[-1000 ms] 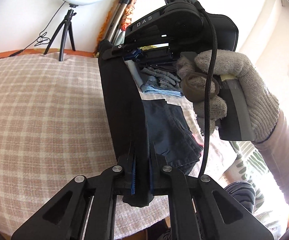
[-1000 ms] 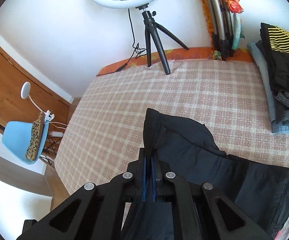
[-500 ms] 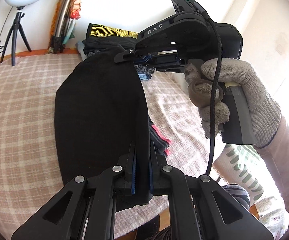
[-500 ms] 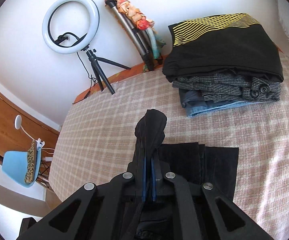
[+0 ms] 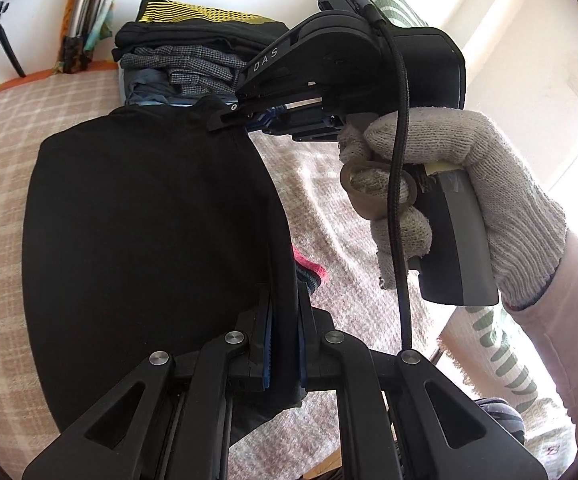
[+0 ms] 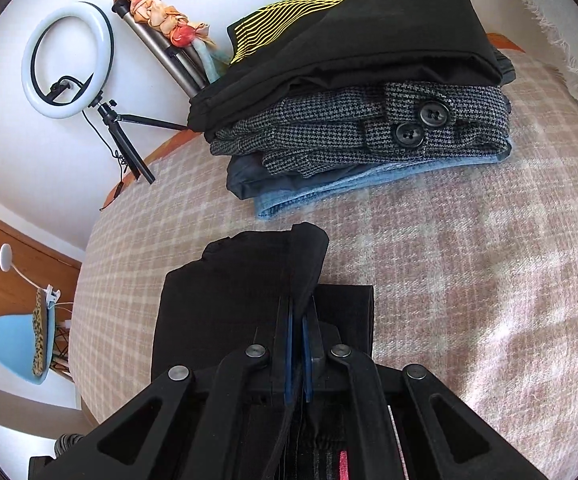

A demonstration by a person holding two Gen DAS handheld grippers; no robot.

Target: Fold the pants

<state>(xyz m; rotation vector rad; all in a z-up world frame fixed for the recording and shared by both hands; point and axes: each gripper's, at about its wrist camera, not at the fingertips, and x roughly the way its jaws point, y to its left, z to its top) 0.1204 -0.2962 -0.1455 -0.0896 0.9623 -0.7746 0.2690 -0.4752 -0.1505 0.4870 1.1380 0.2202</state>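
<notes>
Pants (image 5: 149,240) black, matte, soft knit-looking, hanging as a taut sheet between both tools over the bed (image 5: 1,168). Left wrist view: left tool (image 5: 285,336) clamped narrow on one edge of the fabric, blue pads pinching it; right tool (image 5: 229,118) across the frame bites the far corner, gloved right hand (image 5: 449,188) on its grip. Held at two corners so the panel stays flat, likely to lay it over the lower layer as a fold. Pink-striped waistband (image 5: 309,270) peeks out beneath.

Right wrist view: right tool (image 6: 299,344) shut tight on a bunched fold of the pants (image 6: 225,292), the rest lying in flat layers on the checked, woolly bedcover (image 6: 469,260). Stack of folded clothes (image 6: 361,112) just beyond: black with yellow lines, houndstooth with buttons, denim. Ring light (image 6: 67,60) on tripod at the wall, blue chair (image 6: 17,348) off the bed.
</notes>
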